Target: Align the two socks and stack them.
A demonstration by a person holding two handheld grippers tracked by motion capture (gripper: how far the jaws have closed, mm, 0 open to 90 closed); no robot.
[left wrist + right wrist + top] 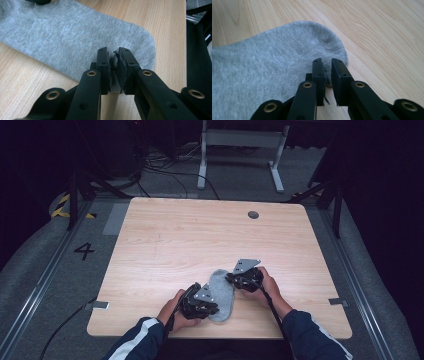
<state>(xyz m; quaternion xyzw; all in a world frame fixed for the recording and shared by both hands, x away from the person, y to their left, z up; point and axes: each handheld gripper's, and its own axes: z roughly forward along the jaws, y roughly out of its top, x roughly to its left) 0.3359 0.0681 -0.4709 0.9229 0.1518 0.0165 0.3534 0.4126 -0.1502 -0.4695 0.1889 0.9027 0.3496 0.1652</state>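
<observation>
Between the left gripper (113,56) jaws a fold of the grey sock (62,37) is pinched at its near end; the right gripper (327,62) nips the far rounded edge. From above, the sock (221,290) lies flat near the wooden table (200,235) front edge, between both hands.

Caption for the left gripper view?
Left gripper pinching the rounded end of a grey sock on a wooden table.

The grey sock (75,42) runs off the left gripper view's left edge, its far end unseen.
</observation>
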